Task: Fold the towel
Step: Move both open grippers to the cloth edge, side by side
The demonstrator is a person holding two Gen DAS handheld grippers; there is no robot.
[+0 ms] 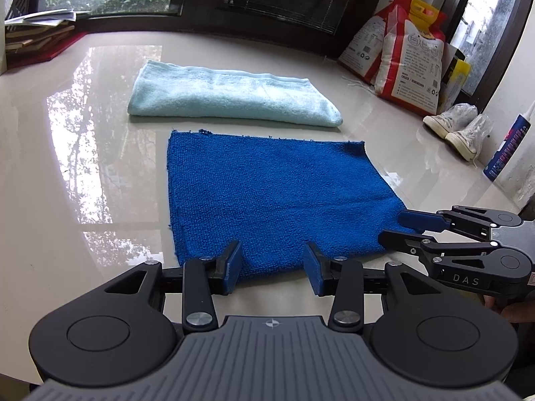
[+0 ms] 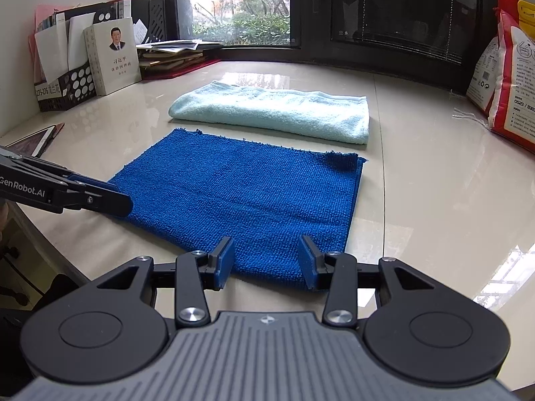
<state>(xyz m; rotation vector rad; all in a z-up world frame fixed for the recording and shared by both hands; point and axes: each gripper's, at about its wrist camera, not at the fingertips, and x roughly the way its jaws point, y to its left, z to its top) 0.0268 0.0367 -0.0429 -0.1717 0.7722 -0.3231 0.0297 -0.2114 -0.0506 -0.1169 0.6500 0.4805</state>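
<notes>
A blue towel lies flat on the glossy table, its far right corner slightly curled. It also shows in the right wrist view. My left gripper is open, its fingers straddling the towel's near edge by the left corner. My right gripper is open over the near edge by the right corner. From the left wrist view the right gripper comes in from the right, jaws apart at the towel's corner. The left gripper shows at the left in the right wrist view.
A folded light-blue towel lies just beyond the blue one. Red and white bags, shoes and a tube stand at the right. Books and a file rack stand at the far left, a tablet near the left edge.
</notes>
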